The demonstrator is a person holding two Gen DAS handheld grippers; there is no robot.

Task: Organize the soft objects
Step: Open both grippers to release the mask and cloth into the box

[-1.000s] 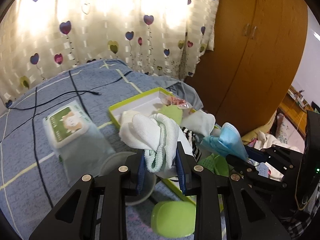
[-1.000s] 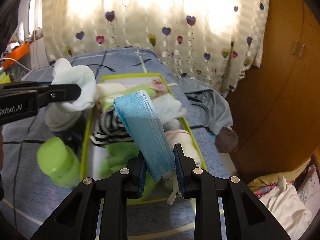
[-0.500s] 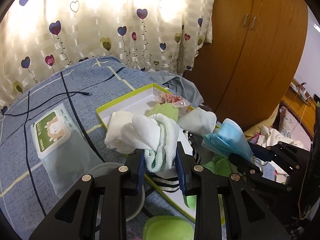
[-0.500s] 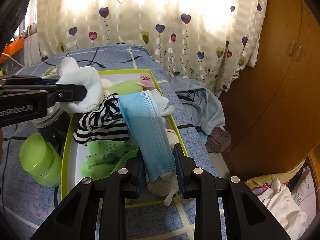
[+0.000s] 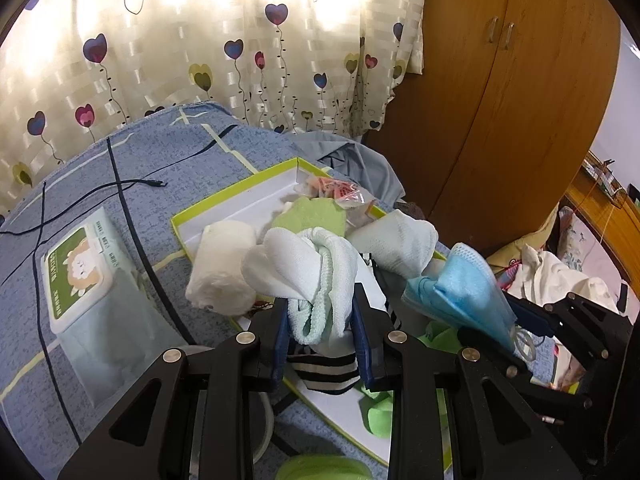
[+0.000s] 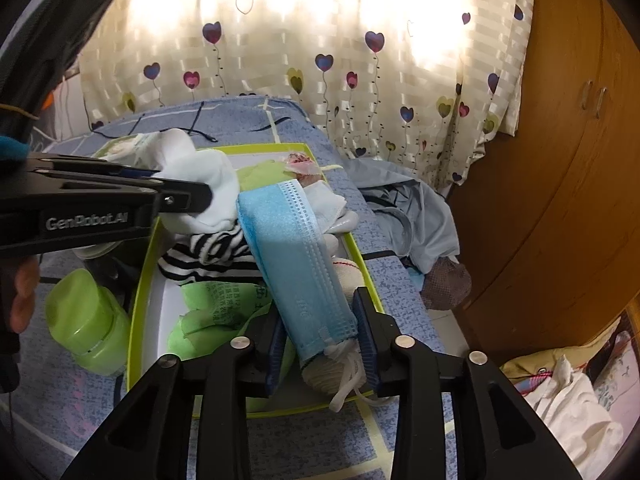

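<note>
The right tool (image 6: 322, 330) has its jaws opening, with the blue mask (image 6: 298, 256) between them. The pads now stand just off the folded mask, a gap showing on each side. The mask's long axis runs straight out along the fingers, its near end low over the near right corner of the tray (image 6: 138, 300) on the bed (image 6: 404, 292), so I judge it will drop lengthwise along the tray's right wall.

The left tool (image 5: 320, 322) is clamped on a white sock (image 5: 304, 276), holding it above the tray's left side, over the striped cloth (image 6: 208, 256). It is the nearer hand to the tray's free far end.
</note>
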